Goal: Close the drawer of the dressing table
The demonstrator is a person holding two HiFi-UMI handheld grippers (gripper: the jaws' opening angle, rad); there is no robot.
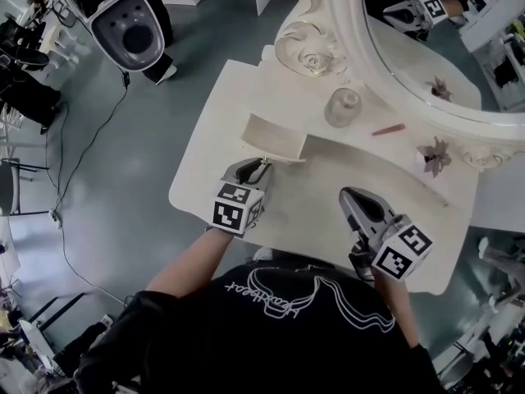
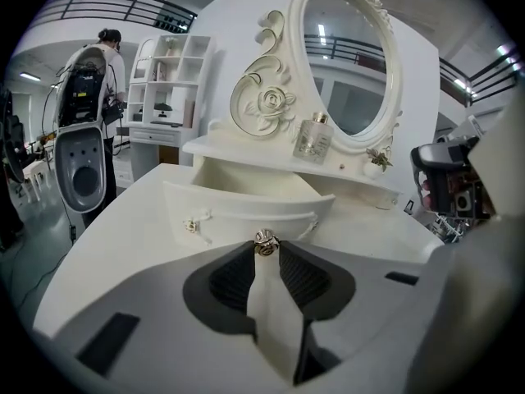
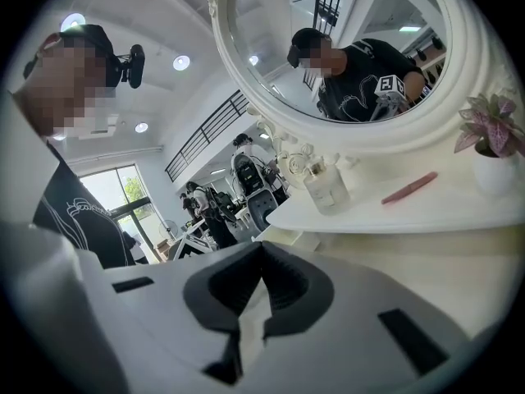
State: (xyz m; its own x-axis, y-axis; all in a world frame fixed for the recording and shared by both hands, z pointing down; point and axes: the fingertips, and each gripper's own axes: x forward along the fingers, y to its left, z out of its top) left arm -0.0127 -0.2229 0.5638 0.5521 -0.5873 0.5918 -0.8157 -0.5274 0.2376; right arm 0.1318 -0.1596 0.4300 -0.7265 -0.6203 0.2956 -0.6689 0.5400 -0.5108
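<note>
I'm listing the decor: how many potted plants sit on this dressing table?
1: the potted plant stands at the right end of the shelf, beside the mirror. The second one in the glass is its reflection. None seems hidden.

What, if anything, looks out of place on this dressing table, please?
Only the drawer stands out: it is pulled out from under the shelf of the dressing table, its inside showing. The left tongs are closed on its middle knob. The glass bottle stands upright and nothing looks spilled.
</note>
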